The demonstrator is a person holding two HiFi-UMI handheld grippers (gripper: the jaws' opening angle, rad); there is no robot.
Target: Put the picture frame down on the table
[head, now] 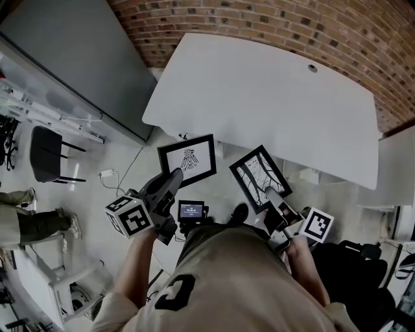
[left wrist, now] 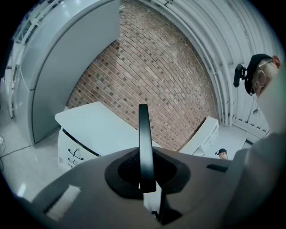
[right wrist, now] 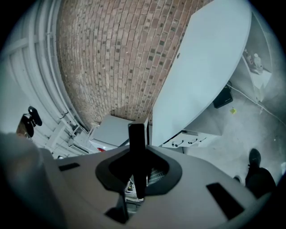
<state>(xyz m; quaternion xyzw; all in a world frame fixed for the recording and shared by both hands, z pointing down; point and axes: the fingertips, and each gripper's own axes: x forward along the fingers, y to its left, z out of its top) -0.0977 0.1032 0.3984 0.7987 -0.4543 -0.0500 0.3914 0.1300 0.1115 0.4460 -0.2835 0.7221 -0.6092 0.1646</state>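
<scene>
1. In the head view the left gripper (head: 174, 178) sits at about 8 o'clock from the picture's centre. Its jaws are closed on the lower edge of a black picture frame (head: 188, 159), which holds a white print with a dark figure.
2. That frame rises from the jaws toward 1 o'clock. Its face is tilted up to the camera, and its top edge is just short of the near rim of the white table (head: 272, 91).
3. In the left gripper view the same frame (left wrist: 143, 134) shows edge-on as a thin black bar. It stands upright between the jaws, which are pressed against both its sides.
4. The right gripper (head: 269, 194) is at about 4 o'clock from the centre. It is clamped on the lower corner of a second picture frame (head: 259, 174), which is black with a branching line drawing.
5. This second frame leans toward 11 o'clock from its gripper and lies just beside the first frame, apart from it. It is below the table's near edge, over the pale floor (head: 123, 162).
6. In the right gripper view the second frame (right wrist: 136, 143) is again a dark edge-on bar gripped between the closed jaws, with the table top (right wrist: 201, 67) at 1 o'clock.
7. Neither frame rests on the table. The table spreads from 12 to 2 o'clock, with a brick wall (head: 272, 19) behind it.
</scene>
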